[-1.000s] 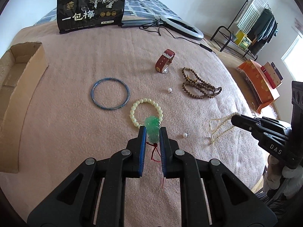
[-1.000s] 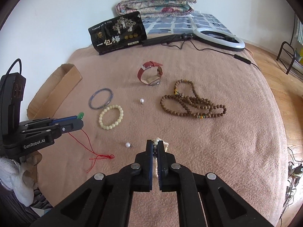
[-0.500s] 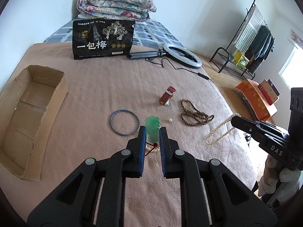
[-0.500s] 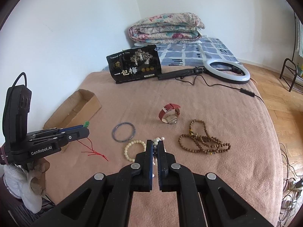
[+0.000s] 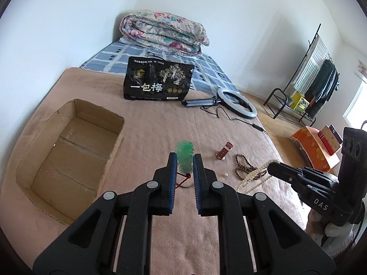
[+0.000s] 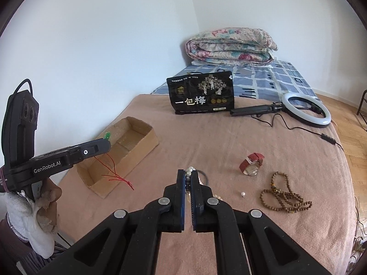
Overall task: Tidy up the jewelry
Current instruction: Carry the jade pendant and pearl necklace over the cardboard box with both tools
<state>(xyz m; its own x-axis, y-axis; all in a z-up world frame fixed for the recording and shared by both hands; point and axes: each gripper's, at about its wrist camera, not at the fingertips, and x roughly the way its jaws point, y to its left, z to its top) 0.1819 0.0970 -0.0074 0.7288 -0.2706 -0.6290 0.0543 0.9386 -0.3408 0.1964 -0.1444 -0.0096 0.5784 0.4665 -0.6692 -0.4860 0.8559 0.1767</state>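
The left wrist view shows the left gripper (image 5: 185, 160) clenched on a green pendant (image 5: 184, 153), its red cord (image 5: 183, 178) hanging below. To its right, the right gripper (image 5: 273, 167) holds a pale bead necklace (image 5: 253, 178) that dangles above the blanket.

Only the right wrist view shows the pendant's cord (image 6: 114, 171) trailing in front of the cardboard box (image 6: 142, 142), a lone pearl (image 6: 242, 193), and the gloved hand (image 6: 43, 197) under the left gripper (image 6: 106, 138). Its own fingers (image 6: 181, 183) are clamped tight on white beads (image 6: 190, 171).

A pinkish-brown blanket (image 5: 146, 123) covers a bed in a white-walled room. On it lie a red-strapped watch (image 6: 251, 163), brown wooden beads (image 6: 284, 194), a black snack bag (image 5: 158, 81) and a ring light (image 5: 238, 103).

The open box (image 5: 66, 151) looks bare inside.
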